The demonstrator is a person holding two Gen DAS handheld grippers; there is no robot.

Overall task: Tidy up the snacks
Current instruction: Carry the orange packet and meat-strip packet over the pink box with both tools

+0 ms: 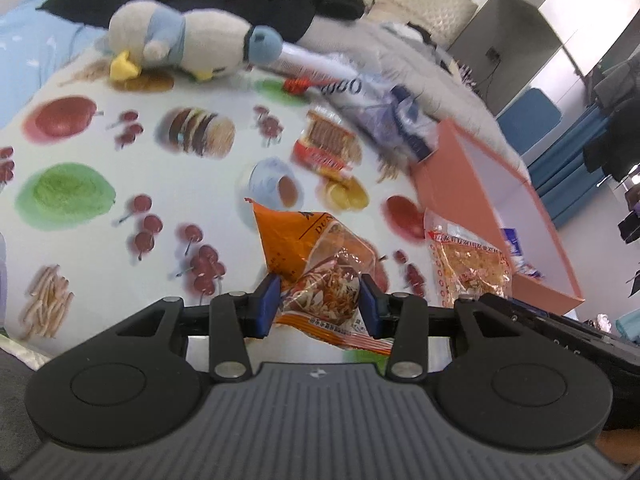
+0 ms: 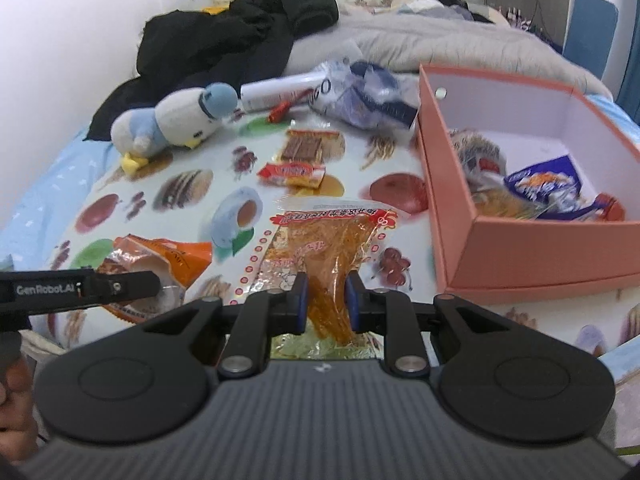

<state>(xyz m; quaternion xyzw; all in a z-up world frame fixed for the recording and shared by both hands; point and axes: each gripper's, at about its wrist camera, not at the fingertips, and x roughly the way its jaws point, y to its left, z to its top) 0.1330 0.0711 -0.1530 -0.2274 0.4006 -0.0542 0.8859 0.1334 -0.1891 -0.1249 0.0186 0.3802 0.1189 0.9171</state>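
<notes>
Fruit-printed white cloth (image 1: 120, 160) covers the bed. Left wrist view: the left gripper (image 1: 320, 306) clamps an orange crinkly snack bag (image 1: 316, 264) lettered "DU", held between its blue pads.

Right wrist view: "GenRobot.AI" reads on the left gripper's side; the right gripper (image 2: 326, 306) pinches a clear red-printed packet of orange strips (image 2: 320, 248) beside the pink cardboard box (image 2: 452, 200).

This is a bedroom in a home. There is a bed (image 2: 440, 40) with a grey blanket (image 2: 460, 46), a soft toy penguin (image 2: 172, 120) and black clothes (image 2: 240, 28).
</notes>
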